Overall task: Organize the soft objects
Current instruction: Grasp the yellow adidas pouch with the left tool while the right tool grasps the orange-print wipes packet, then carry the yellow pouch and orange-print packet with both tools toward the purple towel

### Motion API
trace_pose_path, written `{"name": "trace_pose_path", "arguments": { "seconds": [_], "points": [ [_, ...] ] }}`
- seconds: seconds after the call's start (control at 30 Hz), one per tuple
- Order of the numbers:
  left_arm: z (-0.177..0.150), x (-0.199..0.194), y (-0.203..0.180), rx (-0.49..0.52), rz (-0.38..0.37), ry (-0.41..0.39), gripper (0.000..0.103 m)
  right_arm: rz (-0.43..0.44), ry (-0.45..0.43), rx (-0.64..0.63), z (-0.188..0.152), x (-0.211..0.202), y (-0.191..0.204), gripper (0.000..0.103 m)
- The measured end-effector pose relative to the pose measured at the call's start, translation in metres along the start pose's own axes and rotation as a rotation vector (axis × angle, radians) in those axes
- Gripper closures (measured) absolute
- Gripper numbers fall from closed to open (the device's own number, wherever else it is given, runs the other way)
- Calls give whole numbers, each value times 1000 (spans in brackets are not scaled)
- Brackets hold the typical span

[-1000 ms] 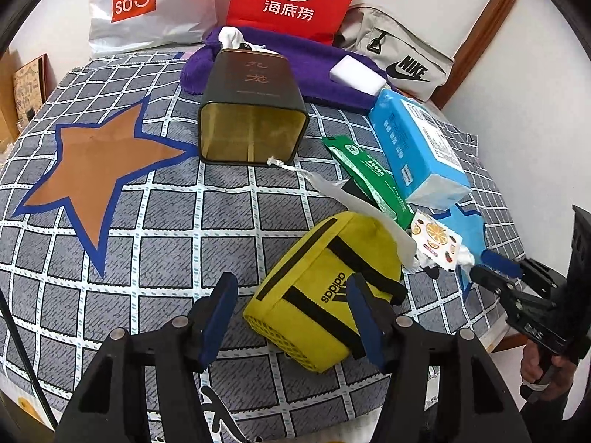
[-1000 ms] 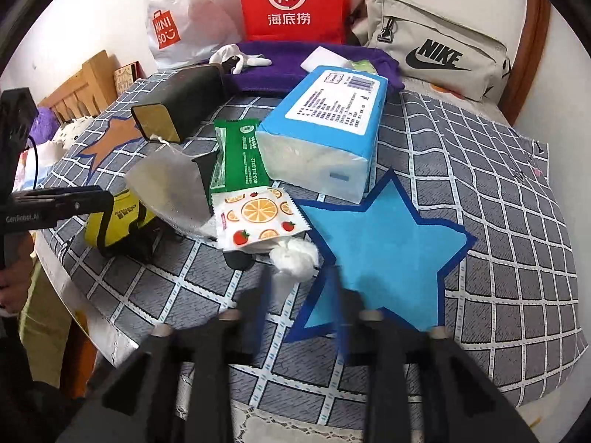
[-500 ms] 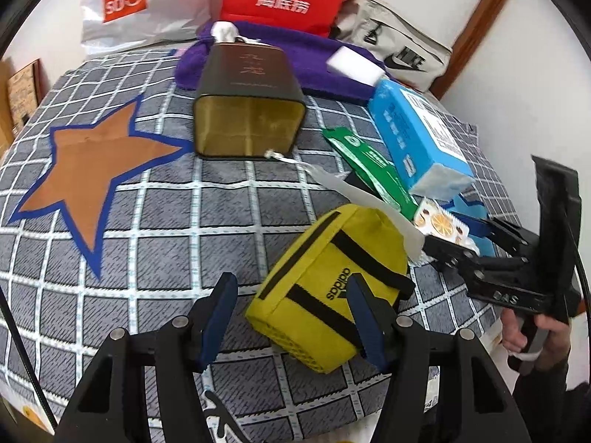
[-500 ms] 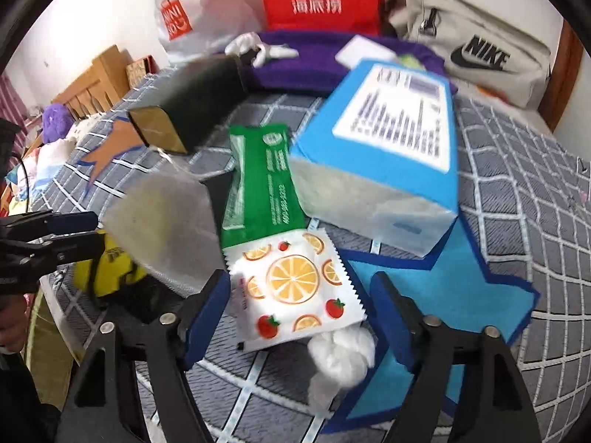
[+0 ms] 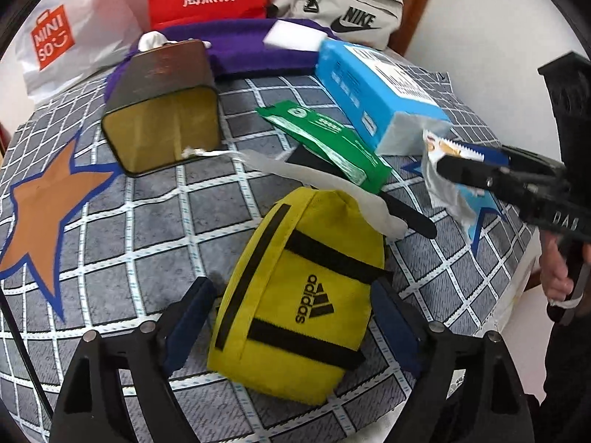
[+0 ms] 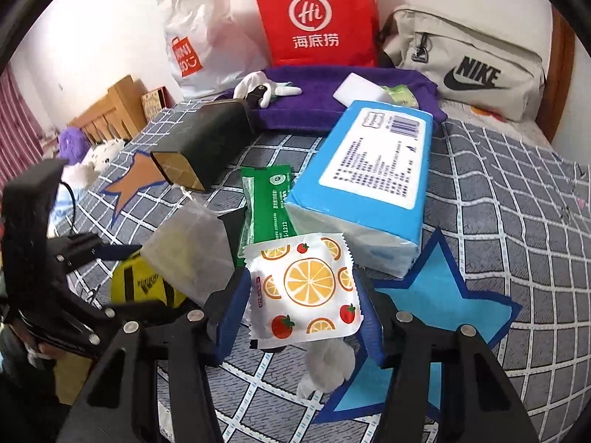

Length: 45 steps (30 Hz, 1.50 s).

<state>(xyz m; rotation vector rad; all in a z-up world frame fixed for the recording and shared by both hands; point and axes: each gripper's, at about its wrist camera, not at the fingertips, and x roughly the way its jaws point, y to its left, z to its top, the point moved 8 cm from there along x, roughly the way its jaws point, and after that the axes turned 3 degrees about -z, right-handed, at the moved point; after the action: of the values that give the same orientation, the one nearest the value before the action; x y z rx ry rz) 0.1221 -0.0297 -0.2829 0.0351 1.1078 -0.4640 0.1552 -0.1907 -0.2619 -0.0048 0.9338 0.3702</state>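
Note:
A yellow Adidas pouch [image 5: 295, 295] lies on the grey checked bedspread [image 5: 129, 229]. My left gripper [image 5: 291, 321] is open with its blue pads on either side of the pouch. My right gripper [image 6: 299, 306] has its pads against both sides of a white fruit-print tissue packet [image 6: 306, 288], which hangs lifted in the left wrist view [image 5: 443, 177]. A white tissue wad [image 6: 328, 365] lies under it. A green wipes packet [image 6: 264, 206] and a blue tissue pack [image 6: 373, 177] lie just beyond.
A dark open tin box [image 5: 162, 107] lies on its side further back. A purple towel [image 6: 325, 99], a white sponge [image 6: 362, 90], a red paper bag [image 6: 317, 14], a Miniso bag [image 6: 199, 40] and a Nike pouch [image 6: 465, 66] line the wall. A translucent sachet [image 6: 184, 251] rests beside the pouch.
My left gripper moved forward so its pads flank the yellow pouch. My right gripper advanced, closed on the fruit-print packet and lifted it.

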Motion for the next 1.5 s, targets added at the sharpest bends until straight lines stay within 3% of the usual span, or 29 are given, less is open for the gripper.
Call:
{"name": "trace_pose_path", "arguments": {
  "seconds": [0.13,0.23,0.37,0.5,0.57,0.6,0.73,0.83,1.0,1.23,1.5],
  "points": [
    [0,2,-6,22,10,8,16,9,-20,27,0,-10,-6,48],
    [-2,0,-11,7,-51,9,16,8,-27,51,-2,-14,-12,48],
    [-5,5,-17,46,-5,13,11,11,-5,79,-8,-8,-18,48],
    [-7,16,-25,121,111,24,9,-10,66,65,-24,11,-18,48],
    [-8,14,-26,149,121,17,14,-8,77,81,-30,13,-21,48],
    [-9,12,-25,144,114,12,25,-1,74,98,-32,11,-24,48],
    [-8,3,-6,82,126,4,40,-27,77,94,-38,9,-31,46],
    [-6,-4,12,4,120,-11,43,-36,94,83,-44,13,-35,45],
    [-9,-16,41,-67,179,-21,43,-38,95,67,-47,10,-35,42],
    [-9,-33,64,-183,171,-74,44,-30,83,99,-43,-2,-38,47],
    [15,-61,70,-221,163,-153,44,-25,22,110,-18,-29,-39,47]
  ]
}}
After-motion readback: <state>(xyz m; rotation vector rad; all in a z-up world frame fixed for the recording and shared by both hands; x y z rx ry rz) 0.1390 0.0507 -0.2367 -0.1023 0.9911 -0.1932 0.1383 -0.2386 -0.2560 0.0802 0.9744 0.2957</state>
